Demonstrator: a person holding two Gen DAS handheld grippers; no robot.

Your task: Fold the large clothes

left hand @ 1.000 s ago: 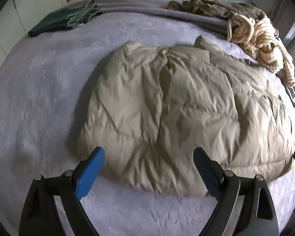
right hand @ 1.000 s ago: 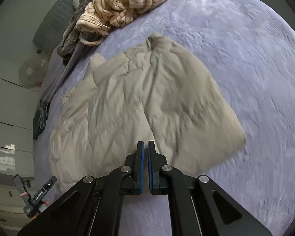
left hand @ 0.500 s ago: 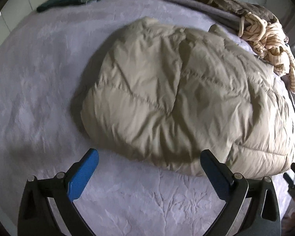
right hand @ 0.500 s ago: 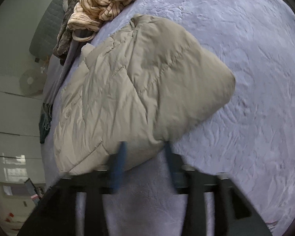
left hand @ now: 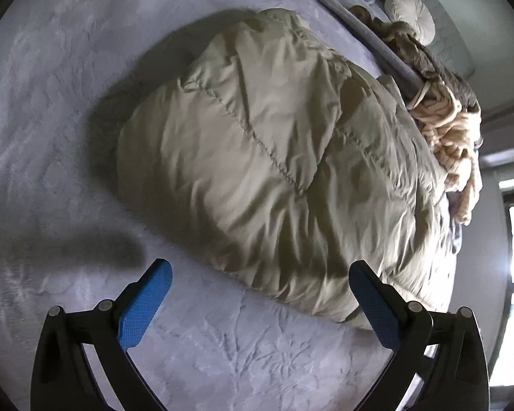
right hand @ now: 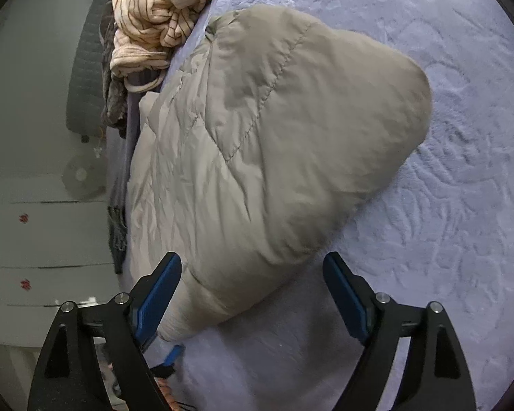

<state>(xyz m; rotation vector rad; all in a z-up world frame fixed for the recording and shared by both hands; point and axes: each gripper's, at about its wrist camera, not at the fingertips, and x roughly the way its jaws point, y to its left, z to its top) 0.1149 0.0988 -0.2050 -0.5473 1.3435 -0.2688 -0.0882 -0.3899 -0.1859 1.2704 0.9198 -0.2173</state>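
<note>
On the lilac bed cover (left hand: 222, 349) lies the folded beige padded jacket (left hand: 274, 157), and just before its near edge the left gripper (left hand: 260, 294) stands wide apart and empty, while the right gripper (right hand: 252, 287) has just been opening, nothing clamped.

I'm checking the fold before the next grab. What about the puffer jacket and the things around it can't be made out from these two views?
- Puffer jacket: sleeves and front tucked under, hidden by its own folded bulk in both views.
- Its near edge, right wrist view: a corner sits behind the right gripper finger.
- Brown garment, left wrist view: type unclear, partly under the striped sweater.
- Dark cloth, right wrist view: cut off by the jacket.
</note>
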